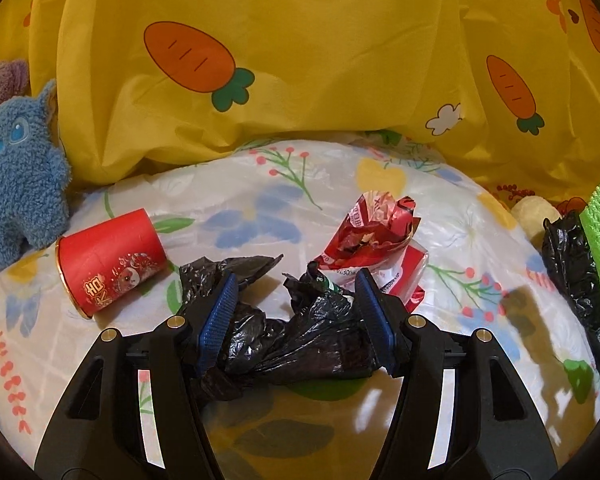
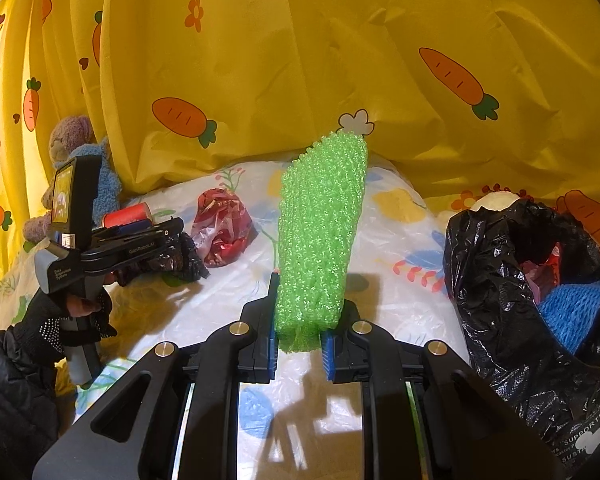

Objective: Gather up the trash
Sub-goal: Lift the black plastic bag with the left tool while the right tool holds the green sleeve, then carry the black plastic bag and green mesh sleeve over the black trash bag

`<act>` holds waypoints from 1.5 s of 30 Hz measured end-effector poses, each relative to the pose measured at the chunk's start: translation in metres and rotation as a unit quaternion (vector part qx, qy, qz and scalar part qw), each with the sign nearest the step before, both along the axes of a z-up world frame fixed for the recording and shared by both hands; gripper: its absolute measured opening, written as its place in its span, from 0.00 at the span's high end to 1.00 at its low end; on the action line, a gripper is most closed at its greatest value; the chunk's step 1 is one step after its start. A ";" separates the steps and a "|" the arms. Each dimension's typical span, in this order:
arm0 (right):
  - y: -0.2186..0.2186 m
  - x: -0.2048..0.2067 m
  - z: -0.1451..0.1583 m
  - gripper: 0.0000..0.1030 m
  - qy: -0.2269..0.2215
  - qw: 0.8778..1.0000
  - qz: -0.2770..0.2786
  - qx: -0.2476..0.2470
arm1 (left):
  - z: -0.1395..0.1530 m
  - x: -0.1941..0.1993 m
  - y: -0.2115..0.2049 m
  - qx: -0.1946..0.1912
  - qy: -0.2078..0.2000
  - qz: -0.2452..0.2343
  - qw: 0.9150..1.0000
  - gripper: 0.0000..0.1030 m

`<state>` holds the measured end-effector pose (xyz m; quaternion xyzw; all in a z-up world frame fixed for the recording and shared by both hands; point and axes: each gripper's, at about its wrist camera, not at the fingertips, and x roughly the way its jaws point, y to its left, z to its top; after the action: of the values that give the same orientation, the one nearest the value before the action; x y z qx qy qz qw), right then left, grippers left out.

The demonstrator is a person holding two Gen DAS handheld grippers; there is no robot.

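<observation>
The right gripper [image 2: 300, 344] pinches the lower end of a green foam net sleeve [image 2: 320, 236], which stands upright between its blue pads. To its right sits an open black trash bag [image 2: 500, 304], mouth gaping, with a blue foam net [image 2: 572, 316] and some red scraps inside.

The left gripper [image 1: 296, 320] has its jaws spread around a crumpled black plastic bag [image 1: 300, 344] lying on the surface; whether the pads actually press the plastic is hard to tell from here. Just beyond its fingertips lies a crumpled red snack wrapper [image 1: 372, 236], and to the left a red paper cup [image 1: 108, 260] rests on its side, near the black bag but apart from it.

All of this lies on a table covered with a white floral plastic sheet [image 1: 260, 208], glossy and wrinkled, printed with blue and yellow flowers and red berries. A yellow carrot-print curtain [image 1: 300, 40] hangs in folds right behind it, filling the backdrop. At the left edge a blue plush toy [image 1: 20, 184] leans against the curtain, with a purplish plush [image 2: 70, 136] behind it.
</observation>
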<state>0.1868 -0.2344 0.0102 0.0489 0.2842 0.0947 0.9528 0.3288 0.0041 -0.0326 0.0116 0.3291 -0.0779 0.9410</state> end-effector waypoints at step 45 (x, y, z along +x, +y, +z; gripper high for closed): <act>-0.111 -0.068 0.033 0.83 -0.041 0.993 -0.109 0.009 | 0.113 -0.137 -0.176 -0.034 -0.140 -0.167 0.975 0.97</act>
<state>0.1189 -0.3458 0.0434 0.0842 0.2369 -0.0055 0.9679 0.1918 -0.1719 0.0801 0.0446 0.1845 -0.2427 0.9514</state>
